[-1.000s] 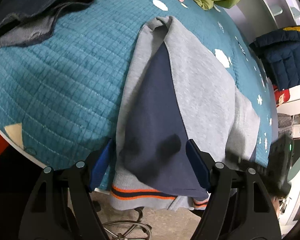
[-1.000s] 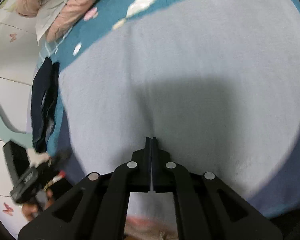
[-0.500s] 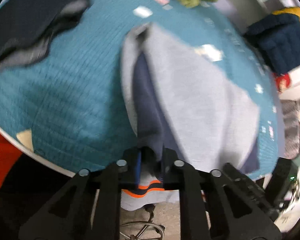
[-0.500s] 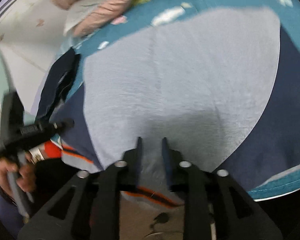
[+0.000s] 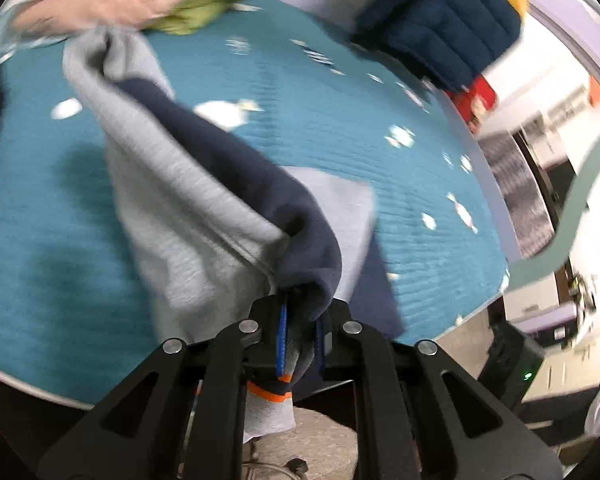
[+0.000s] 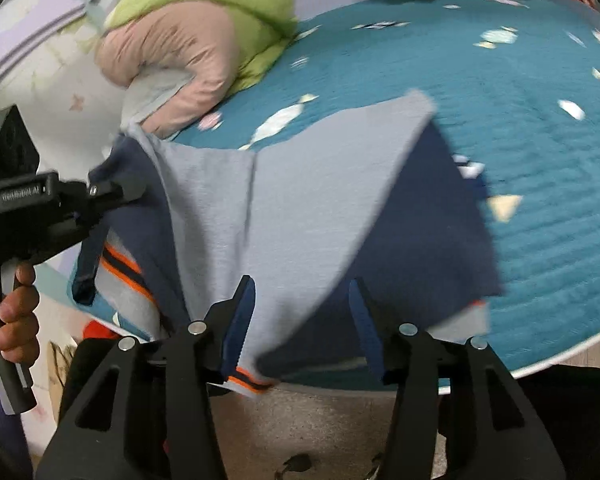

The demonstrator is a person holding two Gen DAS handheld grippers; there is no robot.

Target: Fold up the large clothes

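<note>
Left tool [image 5: 298, 332] clamped on the bunched hem of the grey and navy sweatshirt [image 5: 204, 208], orange-striped rib [image 5: 270, 394] hanging out below the pads and the cloth lifted in a ridge off the teal quilted bench cover [image 5: 400, 168]. Right tool [image 6: 302, 322] spread wide at the near hem, grey cloth lying between the blue pads [image 6: 240, 320] but, by the look of it, not pinched; striped rib [image 6: 246, 384] drooping just over the bench edge beneath.

For a clean fold, likely best to close the right tool on the hem corner first, level with the left one. Then raise both together, keep the hem taut between them, carry it toward the far side and lay it square on the shoulders. Worth watching the navy sleeve [image 6: 432, 224] spread to the right: probably wants tucking in, or else dragging crooked under the body. Also worth keeping clear of the pink and green jacket [image 6: 204, 40] at the far edge and of the navy quilted jacket [image 5: 440, 24].

Writing: white lettering on the left tool's black body [image 6: 20, 194], seen from the right wrist view, too blurred to read with certainty. No other label legible.
</note>
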